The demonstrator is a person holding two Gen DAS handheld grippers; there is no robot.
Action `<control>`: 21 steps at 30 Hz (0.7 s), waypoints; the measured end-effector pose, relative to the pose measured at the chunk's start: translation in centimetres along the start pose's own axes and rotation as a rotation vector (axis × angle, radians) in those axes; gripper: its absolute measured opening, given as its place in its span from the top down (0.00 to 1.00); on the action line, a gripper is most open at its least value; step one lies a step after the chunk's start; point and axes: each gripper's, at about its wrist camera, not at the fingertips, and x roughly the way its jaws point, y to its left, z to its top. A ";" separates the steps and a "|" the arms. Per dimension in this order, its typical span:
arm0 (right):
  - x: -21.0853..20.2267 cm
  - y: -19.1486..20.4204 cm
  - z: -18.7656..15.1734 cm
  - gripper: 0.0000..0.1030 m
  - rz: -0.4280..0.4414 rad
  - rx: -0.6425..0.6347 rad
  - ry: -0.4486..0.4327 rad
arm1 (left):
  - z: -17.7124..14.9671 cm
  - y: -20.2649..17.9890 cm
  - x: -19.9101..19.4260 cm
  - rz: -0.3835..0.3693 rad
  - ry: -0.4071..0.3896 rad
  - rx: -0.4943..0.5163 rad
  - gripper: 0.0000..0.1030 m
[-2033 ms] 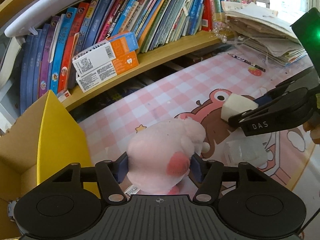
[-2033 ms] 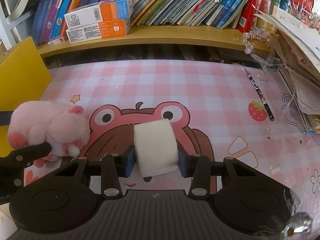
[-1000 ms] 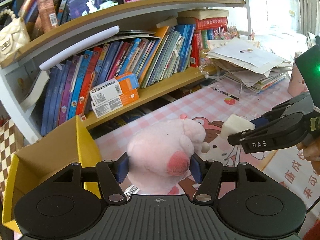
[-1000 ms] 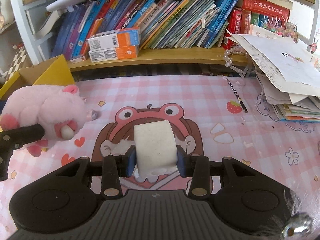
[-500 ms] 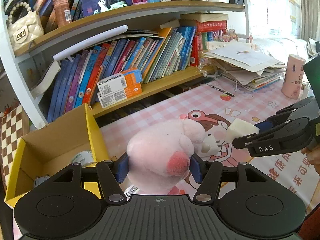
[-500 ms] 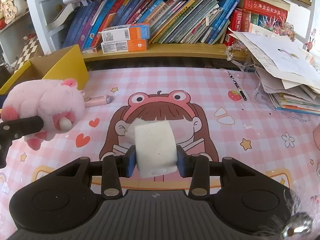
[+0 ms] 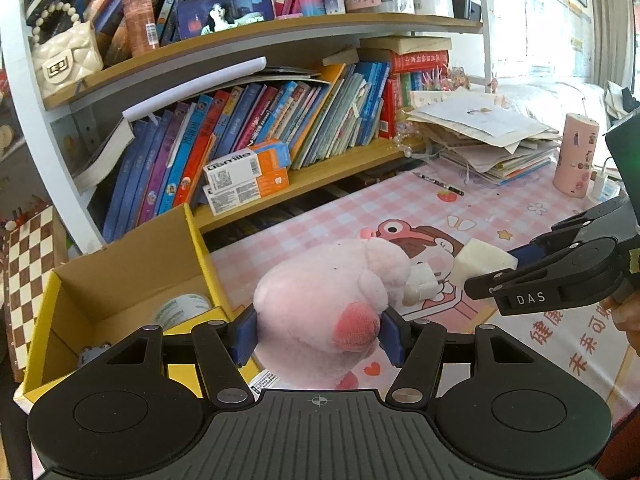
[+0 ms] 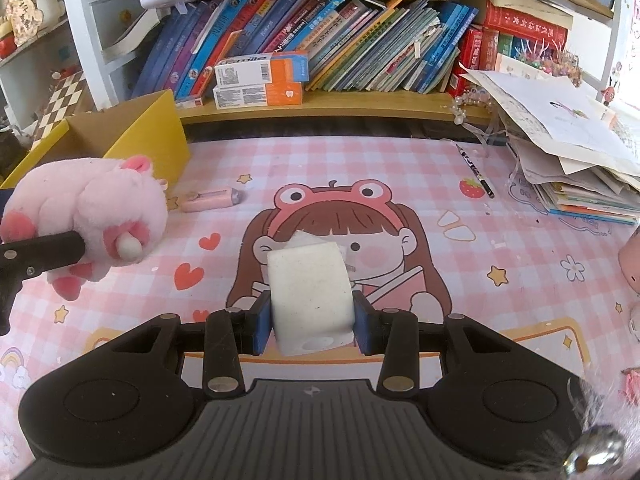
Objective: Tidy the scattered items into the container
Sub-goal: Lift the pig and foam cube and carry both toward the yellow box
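Note:
My left gripper (image 7: 318, 334) is shut on a pink plush pig (image 7: 320, 304), held in the air above the pink desk mat (image 7: 500, 208). The same pink plush pig (image 8: 88, 216) shows at the left of the right wrist view, with a left finger (image 8: 44, 254) across it. My right gripper (image 8: 310, 322) is shut on a white foam block (image 8: 310, 296); the white foam block (image 7: 478, 262) also appears at the right of the left wrist view. The yellow cardboard box (image 7: 200, 236) stands open at the left, with a tape roll (image 7: 182, 309) inside. The box (image 8: 160, 136) sits at the mat's far left.
A pink tube-shaped item (image 8: 210, 199) lies on the mat near the box. A pen (image 8: 476, 172) lies by the paper pile (image 8: 568, 140) at the right. Bookshelves (image 7: 280, 128) stand behind the desk. A pink cup (image 7: 574, 156) stands far right.
Both grippers have pulled back from the shelf with their loads still gripped. More of the mat and the open inside of the yellow box have come into view.

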 end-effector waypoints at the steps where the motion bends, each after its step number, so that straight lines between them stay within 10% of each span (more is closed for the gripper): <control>1: -0.1 0.3 0.0 0.63 -0.002 0.001 -0.002 | -0.1 0.2 -0.2 -0.003 -0.003 0.000 0.42; 21: -0.9 6.9 0.3 0.63 -0.001 -0.035 -0.012 | -2.0 5.0 -3.9 -0.005 -0.056 -0.029 0.42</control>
